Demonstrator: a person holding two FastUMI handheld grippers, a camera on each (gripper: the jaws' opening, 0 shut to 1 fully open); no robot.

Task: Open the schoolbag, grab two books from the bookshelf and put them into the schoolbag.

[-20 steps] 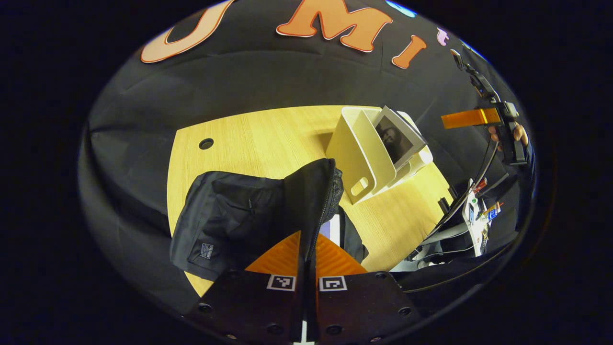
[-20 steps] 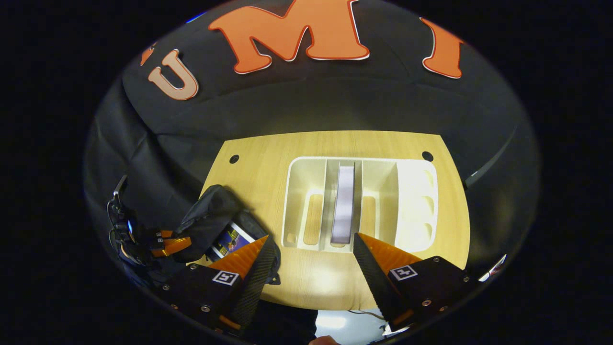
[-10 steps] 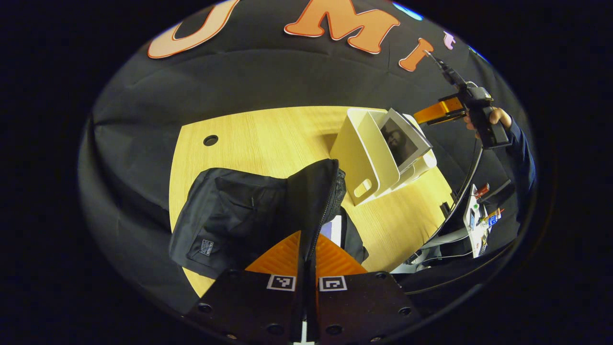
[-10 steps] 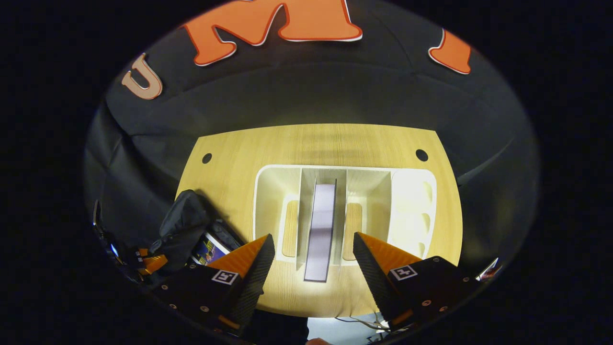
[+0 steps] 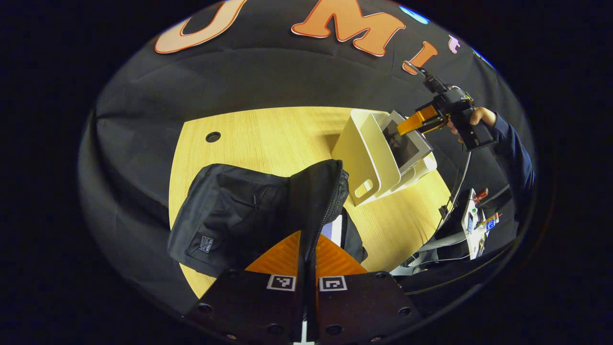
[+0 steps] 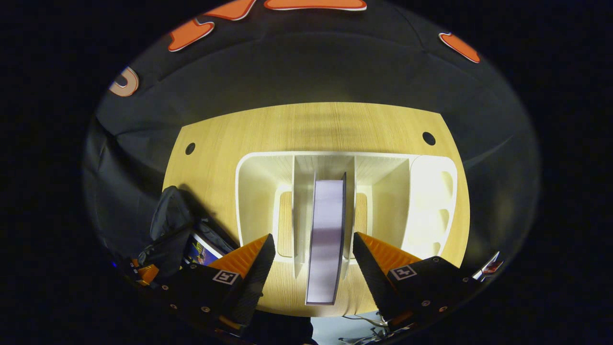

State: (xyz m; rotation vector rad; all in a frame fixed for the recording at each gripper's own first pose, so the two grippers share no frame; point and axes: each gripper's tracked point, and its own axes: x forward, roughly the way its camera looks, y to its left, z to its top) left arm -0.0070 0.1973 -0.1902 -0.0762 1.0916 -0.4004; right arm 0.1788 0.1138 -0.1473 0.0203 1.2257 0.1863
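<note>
Left gripper (image 5: 306, 256) clamped on schoolbag (image 5: 268, 211) flap; right gripper (image 6: 310, 258) jaws apart around book (image 6: 326, 239) in bookshelf (image 6: 431, 201).

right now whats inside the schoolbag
A book shows in the schoolbag's opening, which the left gripper holds up by the flap. The rest of the inside is hidden.

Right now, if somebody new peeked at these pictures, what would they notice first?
Probably the book standing on edge in the middle slot of the white bookshelf, with the right tongs open on either side of it. Next, the black schoolbag slumped on the wooden table, its zippered flap pinched in the shut left tongs, with another book peeking out.
</note>
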